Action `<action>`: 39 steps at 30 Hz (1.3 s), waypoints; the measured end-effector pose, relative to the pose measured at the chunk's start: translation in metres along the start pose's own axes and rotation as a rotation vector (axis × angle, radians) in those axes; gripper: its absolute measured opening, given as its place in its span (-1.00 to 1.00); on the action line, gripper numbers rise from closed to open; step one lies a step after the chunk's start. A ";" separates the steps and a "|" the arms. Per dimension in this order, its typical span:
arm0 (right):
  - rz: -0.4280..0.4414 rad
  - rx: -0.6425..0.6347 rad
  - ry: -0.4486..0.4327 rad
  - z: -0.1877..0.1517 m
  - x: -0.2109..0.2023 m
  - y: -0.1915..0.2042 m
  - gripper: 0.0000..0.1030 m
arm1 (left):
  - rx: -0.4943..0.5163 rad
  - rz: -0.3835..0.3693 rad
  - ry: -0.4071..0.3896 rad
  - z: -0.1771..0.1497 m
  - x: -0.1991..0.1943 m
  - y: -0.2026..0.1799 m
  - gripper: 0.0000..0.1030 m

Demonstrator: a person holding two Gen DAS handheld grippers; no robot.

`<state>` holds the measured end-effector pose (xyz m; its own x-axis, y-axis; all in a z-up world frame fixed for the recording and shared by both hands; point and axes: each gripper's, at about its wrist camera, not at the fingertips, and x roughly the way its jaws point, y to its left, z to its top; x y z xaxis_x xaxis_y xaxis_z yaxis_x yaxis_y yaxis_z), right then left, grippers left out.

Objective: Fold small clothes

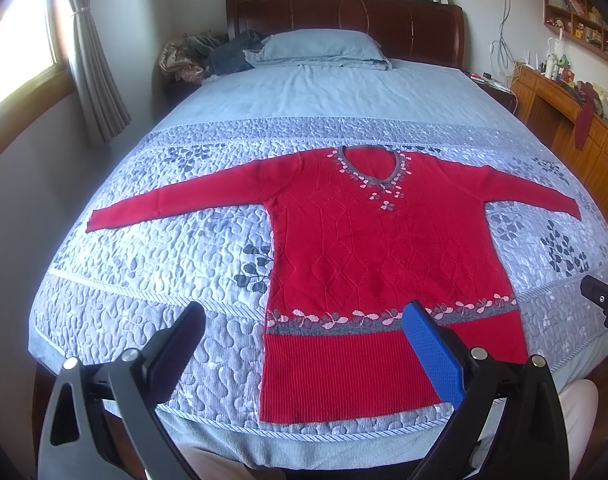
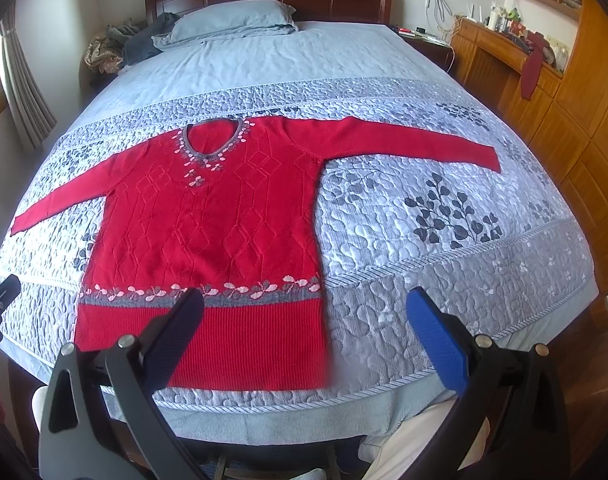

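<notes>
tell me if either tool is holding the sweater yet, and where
Nothing is held: the left tool and right tool are both open above the flat red sweater.

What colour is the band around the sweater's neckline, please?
Grey, edged with pink-and-white flowers; the neckline shows best in the right wrist view.

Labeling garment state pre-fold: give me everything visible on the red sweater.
The red sweater is a knit with raised diamond patterning, a grey V-neck collar trimmed with pale flowers, a grey floral band above a ribbed hem, and long sleeves. It lies flat, face up, unfolded, sleeves spread sideways, on the quilted bedspread, hem toward the camera. Neither gripper touches it.
</notes>
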<state>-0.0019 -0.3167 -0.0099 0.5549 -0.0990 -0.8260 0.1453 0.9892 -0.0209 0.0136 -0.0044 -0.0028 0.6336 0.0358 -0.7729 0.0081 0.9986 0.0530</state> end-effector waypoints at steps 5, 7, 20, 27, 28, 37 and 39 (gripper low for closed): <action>0.000 -0.001 0.000 0.001 0.002 0.001 0.95 | 0.004 0.004 -0.001 0.001 0.001 0.000 0.92; 0.000 -0.001 0.000 0.001 0.002 0.001 0.95 | 0.004 0.002 0.001 0.002 0.003 0.000 0.92; 0.002 0.016 0.049 0.015 0.036 -0.024 0.95 | 0.007 0.011 0.071 0.014 0.041 -0.011 0.92; -0.149 0.155 0.113 0.092 0.108 -0.174 0.95 | -0.028 0.010 0.104 0.069 0.103 -0.054 0.92; -0.157 0.180 0.120 0.103 0.119 -0.196 0.95 | -0.026 0.005 0.098 0.079 0.111 -0.066 0.92; -0.186 0.385 0.312 0.184 0.272 -0.400 0.95 | 0.018 -0.067 0.074 0.136 0.176 -0.166 0.93; -0.118 0.451 0.327 0.190 0.302 -0.426 0.95 | 0.032 -0.071 0.071 0.141 0.187 -0.179 0.93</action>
<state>0.2595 -0.7887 -0.1438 0.2412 -0.0963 -0.9657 0.5664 0.8220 0.0595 0.2396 -0.1821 -0.0670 0.5739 -0.0309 -0.8184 0.0767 0.9969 0.0161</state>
